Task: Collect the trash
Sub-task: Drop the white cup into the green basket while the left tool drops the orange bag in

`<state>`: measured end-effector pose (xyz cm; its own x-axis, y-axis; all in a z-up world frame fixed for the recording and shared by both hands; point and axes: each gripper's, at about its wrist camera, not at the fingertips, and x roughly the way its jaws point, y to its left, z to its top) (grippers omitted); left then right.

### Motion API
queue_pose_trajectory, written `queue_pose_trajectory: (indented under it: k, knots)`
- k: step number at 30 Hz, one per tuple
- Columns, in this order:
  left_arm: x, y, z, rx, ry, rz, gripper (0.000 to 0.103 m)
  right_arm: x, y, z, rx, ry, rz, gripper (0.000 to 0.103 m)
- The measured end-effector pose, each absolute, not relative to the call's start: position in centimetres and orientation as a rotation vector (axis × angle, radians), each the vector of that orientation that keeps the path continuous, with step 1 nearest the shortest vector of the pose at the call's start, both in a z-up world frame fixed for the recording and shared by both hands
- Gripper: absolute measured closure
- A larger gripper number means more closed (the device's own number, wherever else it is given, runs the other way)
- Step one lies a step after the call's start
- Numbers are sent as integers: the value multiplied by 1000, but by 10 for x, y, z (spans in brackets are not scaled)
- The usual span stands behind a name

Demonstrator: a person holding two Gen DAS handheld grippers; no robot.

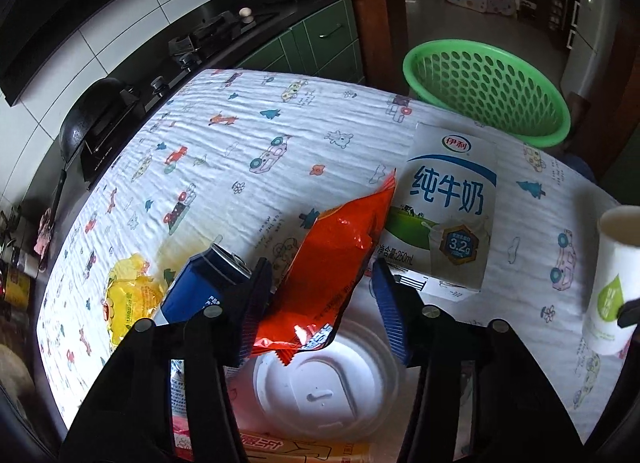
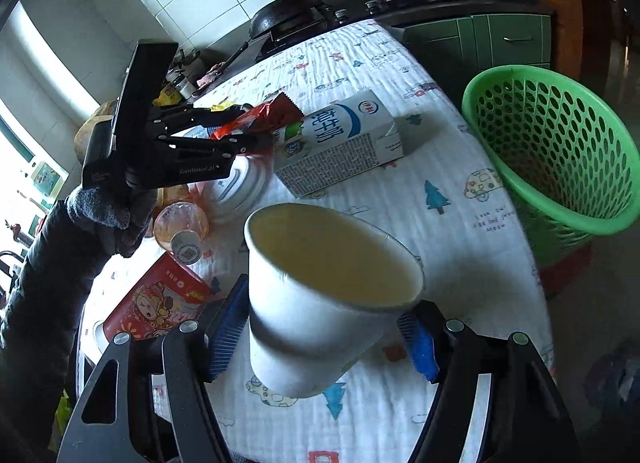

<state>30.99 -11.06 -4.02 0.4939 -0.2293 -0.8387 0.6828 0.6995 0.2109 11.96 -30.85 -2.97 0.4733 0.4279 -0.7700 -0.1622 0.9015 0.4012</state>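
My left gripper (image 1: 324, 303) is shut on an orange-red snack wrapper (image 1: 332, 263), held above a white plastic lid (image 1: 320, 387); the wrapper also shows in the right wrist view (image 2: 260, 119). My right gripper (image 2: 324, 331) is shut on a white paper cup (image 2: 320, 303), lifted and tilted over the table; the cup also shows in the left wrist view (image 1: 612, 279). A green perforated basket (image 2: 560, 143) stands off the table's far right edge; it also shows in the left wrist view (image 1: 488, 91).
A milk carton (image 1: 444, 215) lies on the patterned tablecloth (image 1: 240, 143). A blue can (image 1: 200, 283) and yellow wrapper (image 1: 128, 295) lie at left. A red packet (image 2: 160, 299) and an orange bottle (image 2: 180, 227) lie near the left hand. A stove and pan stand behind.
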Motion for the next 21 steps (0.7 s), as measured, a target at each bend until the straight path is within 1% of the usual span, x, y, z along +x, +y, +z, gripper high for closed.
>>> queue_pose_trajectory:
  k: [2, 3, 5, 13, 14, 15, 19, 21]
  knots:
    - [310, -110, -41, 574, 896, -591, 63, 120, -315, -28, 292, 1012, 352, 37]
    - [309, -110, -40, 571, 896, -594, 69, 121, -318, -27, 294, 1009, 349, 37]
    - [309, -109, -40, 565, 897, -593, 73, 121, -324, -25, 293, 998, 339, 37]
    - [302, -102, -27, 515, 883, -571, 76, 125, -346, -16, 298, 950, 301, 37]
    - [301, -100, -23, 508, 881, -565, 77, 127, -352, -13, 296, 939, 287, 37]
    - [300, -99, -19, 500, 878, -564, 80, 129, -359, -10, 293, 926, 266, 37]
    - [294, -94, 0, 463, 857, -561, 81, 140, -391, 0, 266, 887, 168, 37]
    - [293, -93, 8, 437, 854, -561, 83, 148, -410, 1, 251, 879, 110, 37]
